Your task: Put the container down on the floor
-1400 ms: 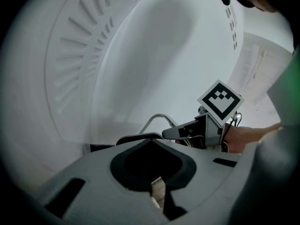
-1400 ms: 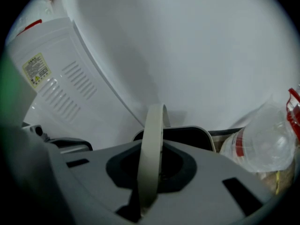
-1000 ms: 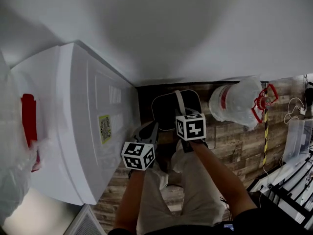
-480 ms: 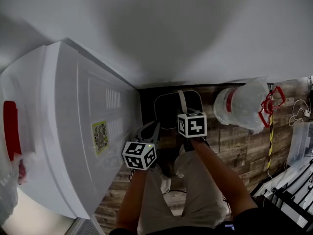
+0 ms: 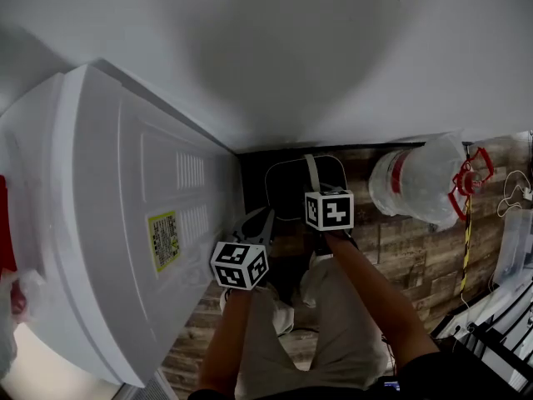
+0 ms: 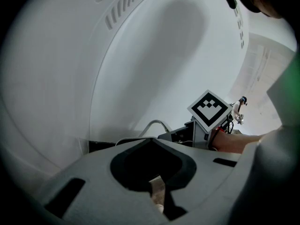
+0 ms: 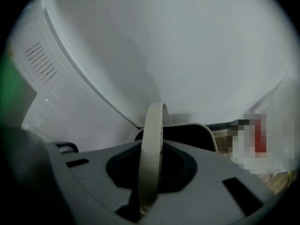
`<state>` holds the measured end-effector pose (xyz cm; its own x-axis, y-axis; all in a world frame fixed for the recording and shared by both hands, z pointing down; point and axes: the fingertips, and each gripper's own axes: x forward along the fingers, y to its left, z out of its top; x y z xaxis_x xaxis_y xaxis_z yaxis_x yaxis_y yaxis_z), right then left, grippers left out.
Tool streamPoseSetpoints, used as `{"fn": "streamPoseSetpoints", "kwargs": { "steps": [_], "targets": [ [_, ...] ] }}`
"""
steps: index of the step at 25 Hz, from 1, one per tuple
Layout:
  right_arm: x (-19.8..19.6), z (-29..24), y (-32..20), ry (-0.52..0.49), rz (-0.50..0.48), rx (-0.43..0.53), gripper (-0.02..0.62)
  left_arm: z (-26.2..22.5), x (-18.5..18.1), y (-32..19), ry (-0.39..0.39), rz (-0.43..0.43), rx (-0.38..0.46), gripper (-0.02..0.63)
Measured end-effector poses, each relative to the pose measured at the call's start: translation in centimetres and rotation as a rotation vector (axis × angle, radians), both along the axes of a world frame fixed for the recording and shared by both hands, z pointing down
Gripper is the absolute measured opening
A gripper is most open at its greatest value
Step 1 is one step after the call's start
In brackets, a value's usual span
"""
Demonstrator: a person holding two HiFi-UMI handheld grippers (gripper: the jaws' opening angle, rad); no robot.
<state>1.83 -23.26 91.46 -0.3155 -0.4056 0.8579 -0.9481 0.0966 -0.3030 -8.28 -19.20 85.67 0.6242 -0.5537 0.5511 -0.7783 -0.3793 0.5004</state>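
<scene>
Seen from above, a person's legs stand on a wood-plank floor (image 5: 400,257). Nearest, the left gripper (image 5: 260,220) hovers by the knee, its 2 jaws together on nothing. Just beyond, the right gripper (image 5: 317,195) has its jaws clamped on the pale handle (image 7: 153,139) of the dark container (image 5: 285,192). The container is low in the corner between a white appliance (image 5: 125,223) and the wall (image 5: 291,57); whether its base touches the floor cannot be told. Lowering should probably be slow and straight, clear of the appliance, with the jaws opening only once the handle slackens.
</scene>
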Motion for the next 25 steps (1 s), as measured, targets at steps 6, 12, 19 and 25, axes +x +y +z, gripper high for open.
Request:
{"fn": "streamPoseSetpoints", "kwargs": {
  "steps": [6, 12, 19, 25],
  "targets": [
    [-0.4, 1.1, -0.2, -0.005, -0.005, 0.000, 0.034, 0.9, -0.1, -0.1, -0.003, -0.006, -0.003, 0.017],
    [-0.7, 1.9, -0.2, -0.025, 0.000, 0.002, 0.034, 1.6, 0.1, 0.0, 0.000, -0.007, -0.003, 0.017],
    [-0.9, 3.6, 0.2, -0.031, 0.001, -0.006, 0.034, 3.1, -0.1, 0.4, -0.007, -0.006, -0.018, 0.017],
    [-0.8, 4.8, 0.7, -0.033, -0.004, -0.018, 0.034, 3.6, 0.3, 0.2, -0.005, -0.011, -0.018, 0.017]
  ]
}}
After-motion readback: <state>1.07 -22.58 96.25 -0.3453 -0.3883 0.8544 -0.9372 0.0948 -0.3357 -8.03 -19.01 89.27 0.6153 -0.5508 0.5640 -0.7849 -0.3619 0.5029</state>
